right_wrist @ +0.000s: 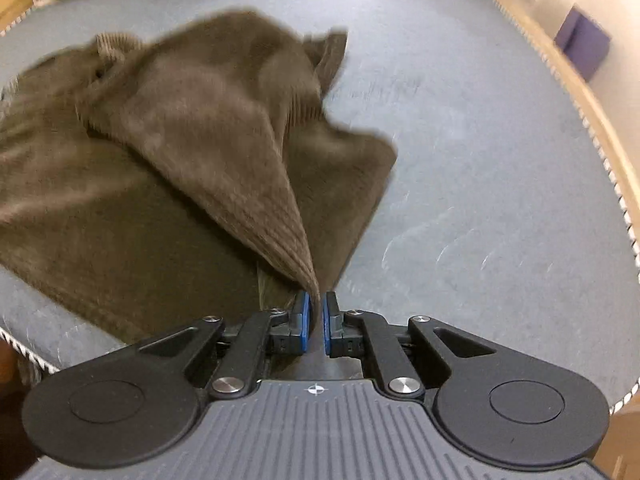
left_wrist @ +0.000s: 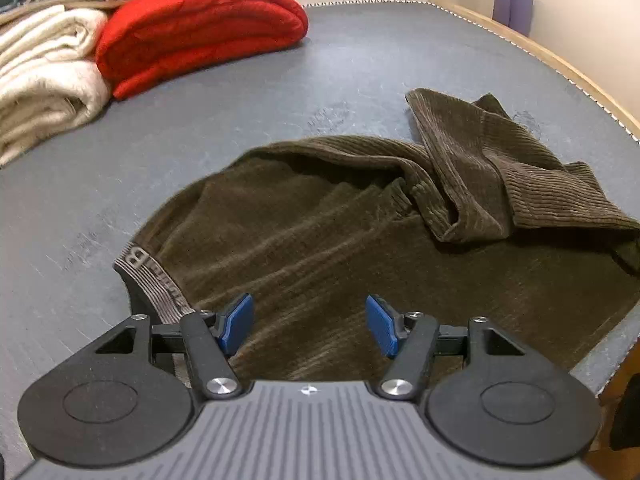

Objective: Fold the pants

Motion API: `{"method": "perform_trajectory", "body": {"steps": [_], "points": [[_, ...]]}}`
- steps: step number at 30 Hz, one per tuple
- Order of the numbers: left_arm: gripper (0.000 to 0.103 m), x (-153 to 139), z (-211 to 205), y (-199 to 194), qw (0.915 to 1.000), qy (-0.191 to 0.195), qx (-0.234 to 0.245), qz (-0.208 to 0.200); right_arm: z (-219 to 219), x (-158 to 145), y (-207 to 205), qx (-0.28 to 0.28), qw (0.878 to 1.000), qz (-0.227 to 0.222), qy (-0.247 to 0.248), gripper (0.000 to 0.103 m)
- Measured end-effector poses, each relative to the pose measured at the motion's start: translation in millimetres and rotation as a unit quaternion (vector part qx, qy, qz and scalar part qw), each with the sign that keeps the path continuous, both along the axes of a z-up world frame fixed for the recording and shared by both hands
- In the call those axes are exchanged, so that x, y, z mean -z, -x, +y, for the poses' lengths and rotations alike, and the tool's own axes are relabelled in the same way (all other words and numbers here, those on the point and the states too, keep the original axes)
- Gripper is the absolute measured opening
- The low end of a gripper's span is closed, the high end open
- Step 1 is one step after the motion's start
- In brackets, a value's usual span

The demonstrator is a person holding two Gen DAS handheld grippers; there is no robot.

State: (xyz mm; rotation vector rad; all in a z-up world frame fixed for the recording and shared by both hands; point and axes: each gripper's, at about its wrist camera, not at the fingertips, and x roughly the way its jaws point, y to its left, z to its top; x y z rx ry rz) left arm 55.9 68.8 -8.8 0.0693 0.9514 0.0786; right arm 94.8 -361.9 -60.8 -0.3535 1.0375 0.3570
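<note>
Right gripper (right_wrist: pixel 316 312) pinches my pants (right_wrist: pixel 160 152) leg; left gripper (left_wrist: pixel 310 320) hovers wide. I should draw cloth taut, edges aligned.

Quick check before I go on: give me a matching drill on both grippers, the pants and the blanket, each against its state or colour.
Things:
1. left gripper
2. right gripper
3. pants
4. blanket

States:
A. red, folded
B. shut on a pinch of cloth
C. open, nothing between the fingers
D. brown corduroy, crumpled on the grey top

Pairs: 1-C, 2-B, 3-D, 4-A
</note>
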Motion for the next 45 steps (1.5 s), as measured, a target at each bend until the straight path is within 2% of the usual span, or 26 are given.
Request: {"method": "perform_trajectory", "body": {"steps": [1,3,4,5,9,12,15,19,21,24,27,28,29,30,31,32,33,34,35,37,40,42,43,45], "points": [[0.070,1,-1,-1,1.0000,0.001,0.000,0.001,1,-8,2,-0.003,1.000,-0.020,-0.014,0.009],[0.074,2,-3,-2,1.0000,-0.005,0.001,0.001,5,-22,4,-0.009,0.997,-0.060,-0.044,0.018],[0.074,2,-4,-2,1.0000,-0.007,0.001,0.001,9,-29,3,-0.015,0.995,-0.079,-0.059,0.031],[0.074,2,-4,-3,1.0000,-0.007,0.001,0.001,14,-34,3,-0.025,0.993,-0.093,-0.068,0.039],[0.075,4,0,-7,0.9999,-0.002,-0.010,0.005,62,-33,-2,-0.102,0.987,-0.113,-0.054,0.040],[0.076,5,2,-9,0.9998,0.001,-0.016,0.006,107,-18,-4,-0.163,0.980,-0.113,-0.013,0.041],[0.076,8,5,-11,0.9997,0.004,-0.022,0.013,155,3,-4,-0.223,0.967,-0.120,0.038,0.047],[0.076,9,6,-12,0.9996,0.006,-0.021,0.016,207,32,-2,-0.294,0.938,-0.134,0.124,0.047],[0.077,9,6,-14,0.9997,0.006,-0.018,0.016,222,42,-1,-0.321,0.925,-0.139,0.150,0.047],[0.077,10,7,-17,0.9996,0.007,-0.021,0.017,236,54,-3,-0.340,0.911,-0.141,0.186,0.047],[0.077,11,6,-21,0.9995,0.005,-0.026,0.019,245,69,-1,-0.361,0.890,-0.152,0.233,0.044],[0.077,11,6,-22,0.9995,0.004,-0.026,0.018,244,71,0,-0.367,0.885,-0.158,0.238,0.040],[0.077,12,5,-23,0.9994,0.004,-0.027,0.019,239,65,2,-0.370,0.882,-0.174,0.235,0.021],[0.077,13,5,-24,0.9994,0.004,-0.029,0.020,232,57,1,-0.369,0.882,-0.195,0.218,0.011],[0.077,13,4,-25,0.9993,0.004,-0.030,0.021,226,41,-2,-0.346,0.891,-0.225,0.191,0.008],[0.077,13,3,-26,0.9993,0.005,-0.030,0.020,216,20,-8,-0.308,0.904,-0.253,0.153,0.007],[0.077,13,1,-26,0.9994,0.005,-0.028,0.020,199,-8,-16,-0.255,0.921,-0.277,0.100,0.007],[0.077,13,0,-27,0.9995,0.005,-0.026,0.019,179,-30,-22,-0.209,0.930,-0.296,0.055,0.007],[0.077,12,-2,-27,0.9995,0.005,-0.025,0.018,150,-53,-28,-0.152,0.936,-0.316,0.008,0.007],[0.077,13,-5,-27,0.9996,0.008,-0.021,0.018,86,-83,-35,-0.044,0.936,-0.343,-0.060,0.007],[0.077,11,-10,-26,0.9997,0.007,-0.014,0.016,-31,-97,-41,0.143,0.918,-0.344,-0.134,0.007],[0.077,8,-12,-25,0.9999,0.009,-0.009,0.007,-108,-82,-42,0.277,0.894,-0.318,-0.156,0.007],[0.077,7,-13,-25,0.9999,0.011,-0.007,0.005,-148,-67,-43,0.354,0.876,-0.285,-0.160,0.007],[0.077,7,-16,-27,0.9999,0.013,-0.004,0.005,-215,-22,-43,0.485,0.839,-0.187,-0.159,0.007]]}}
